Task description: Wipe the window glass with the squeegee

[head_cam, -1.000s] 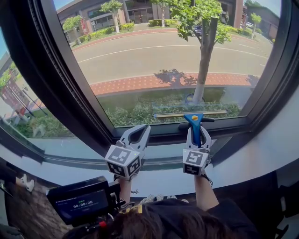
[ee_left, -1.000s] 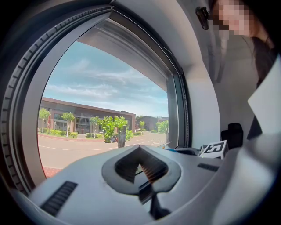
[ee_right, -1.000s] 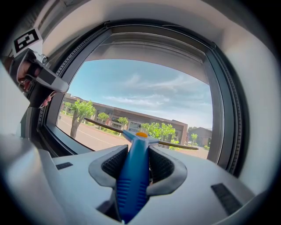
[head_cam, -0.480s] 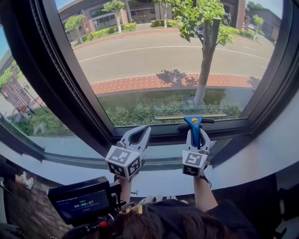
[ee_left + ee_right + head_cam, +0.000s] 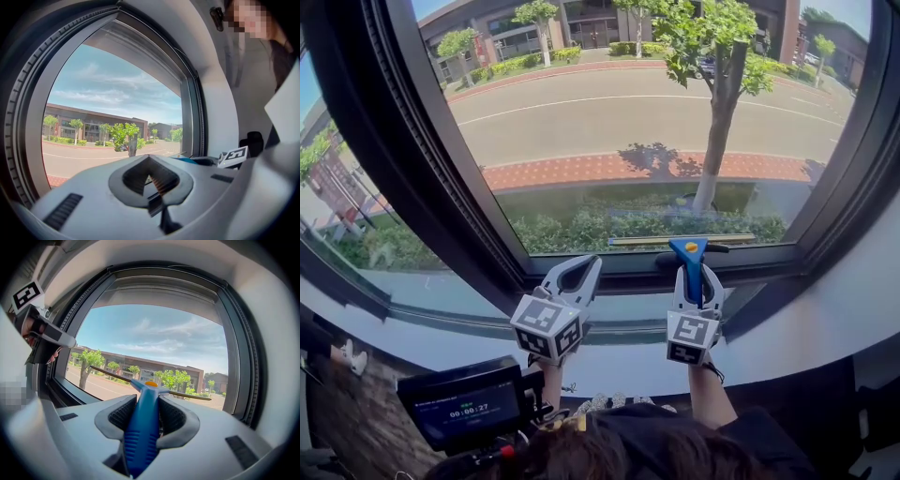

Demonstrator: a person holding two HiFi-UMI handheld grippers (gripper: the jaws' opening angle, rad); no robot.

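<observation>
Right tool gripping the squeegee at the foot of the window glass — left tool idle beside it.

The right tool [image 5: 695, 277] is clamped on the blue handle of the squeegee [image 5: 688, 247], and the handle runs up between its jaws and out past their tips. The squeegee's long thin blade lies level against the window glass [image 5: 628, 112] at its lowest part, just above the dark lower frame [image 5: 628, 264], in the right half of the pane. The left tool [image 5: 580, 269] has its jaws pressed together with nothing between them — it hangs to the left of the right tool, near it but apart, pointing at the lower frame. Both are held over the pale sill [image 5: 825, 309].
</observation>
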